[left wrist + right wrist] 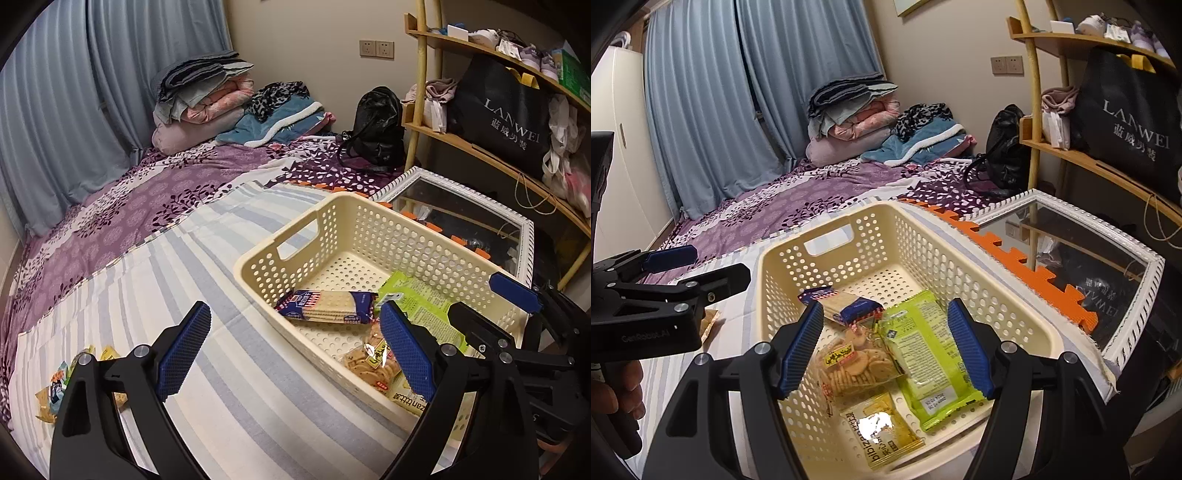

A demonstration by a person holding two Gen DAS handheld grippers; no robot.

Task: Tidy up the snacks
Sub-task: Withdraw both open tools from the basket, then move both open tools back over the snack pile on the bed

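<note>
Both my grippers gape empty, left gripper (291,354) beside the basket (332,206), right gripper (884,349) above it. Loose snack packets (55,391) lie left on the bedsheet (236,398): light, crinkly, crushable, so I'd pinch a sealed edge.

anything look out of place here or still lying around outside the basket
Yes: a few snack packets lie loose on the striped sheet, left of the basket, while the other snacks are inside it. Nothing looks spilled or damaged.
</note>
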